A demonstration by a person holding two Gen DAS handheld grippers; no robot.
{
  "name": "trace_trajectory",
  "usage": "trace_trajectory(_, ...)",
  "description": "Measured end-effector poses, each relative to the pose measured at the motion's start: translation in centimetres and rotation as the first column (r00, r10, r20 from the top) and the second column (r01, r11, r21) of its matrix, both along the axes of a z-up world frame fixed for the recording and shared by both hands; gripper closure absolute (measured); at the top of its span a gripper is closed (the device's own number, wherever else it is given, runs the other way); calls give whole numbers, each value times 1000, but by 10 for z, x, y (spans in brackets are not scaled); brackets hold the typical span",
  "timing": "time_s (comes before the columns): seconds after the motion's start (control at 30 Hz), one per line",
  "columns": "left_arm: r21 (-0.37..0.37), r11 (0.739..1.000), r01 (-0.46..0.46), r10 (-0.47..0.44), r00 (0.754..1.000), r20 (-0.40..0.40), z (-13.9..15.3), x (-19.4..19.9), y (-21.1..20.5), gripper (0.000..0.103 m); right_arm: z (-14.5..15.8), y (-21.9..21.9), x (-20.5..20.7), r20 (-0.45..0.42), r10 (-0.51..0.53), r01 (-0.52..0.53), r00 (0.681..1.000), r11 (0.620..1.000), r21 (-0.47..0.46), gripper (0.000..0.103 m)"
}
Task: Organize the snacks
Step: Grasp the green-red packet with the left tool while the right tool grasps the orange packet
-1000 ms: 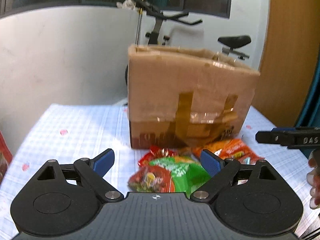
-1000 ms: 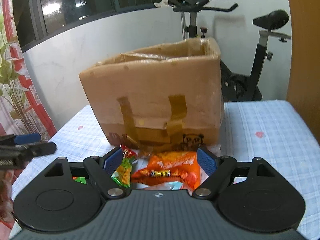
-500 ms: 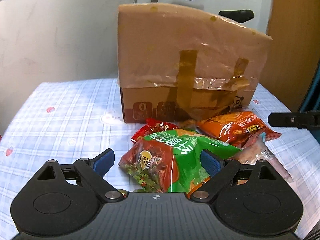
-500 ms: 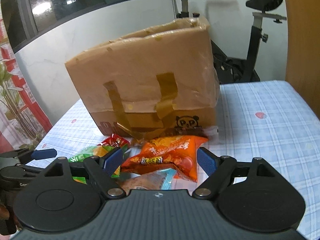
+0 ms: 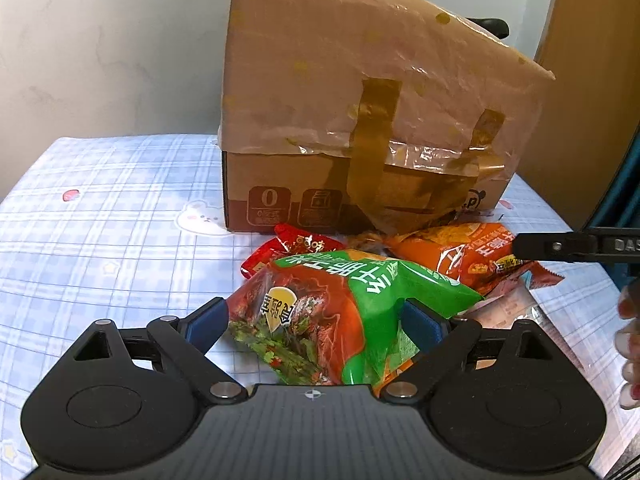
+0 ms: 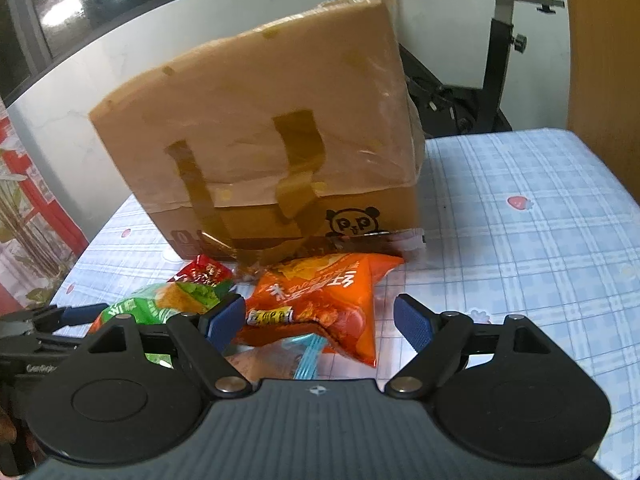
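Before one cardboard box (image 5: 380, 92) lie four snack packets (image 5: 352, 312), both grippers' jaws apart.

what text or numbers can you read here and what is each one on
"0": brown square on the box, low on its front.
"PP": panda logo on the box.
"DAS", cut off by the frame edge: right gripper's finger.
Green bag, orange bag, red packet: print not legible to me.

exercise bike (image 6: 500, 60) behind table – plaid cloth (image 6: 520, 240), red curtain (image 6: 44, 208) at left
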State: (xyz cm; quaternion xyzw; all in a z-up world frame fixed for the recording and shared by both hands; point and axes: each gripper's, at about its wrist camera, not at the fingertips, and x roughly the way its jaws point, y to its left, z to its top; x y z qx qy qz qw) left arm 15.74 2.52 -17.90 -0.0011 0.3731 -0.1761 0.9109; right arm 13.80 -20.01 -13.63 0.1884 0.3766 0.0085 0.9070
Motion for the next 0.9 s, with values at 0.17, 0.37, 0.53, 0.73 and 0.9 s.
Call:
trace_trajectory(0.17,-71,997,25,-27,999,-19,-1,2,3,22,-11,-8,20,-30,-24,25,999,998,59,19)
trace_trajectory(0.37,-72,997,33,-33,999,7,1,-4,2,32,-31,-14,36,-108,-57,73,993,986,152,19)
trace_trajectory(0.53,-93,995,18,-17,1000,19,8,-5,7,44,-38,-15,38,-125,-59,85,990,973,214,31)
trace_trajectory(0.73,-116,993,-6,13,999,53,21,-12,16,49,-27,-18,26,-92,-81,99,992,972,214,59)
trace_trajectory(0.9,-130,991,-19,29,997,78,34,-19,23,58,-17,-23,12,-56,-110,120,992,967,227,62)
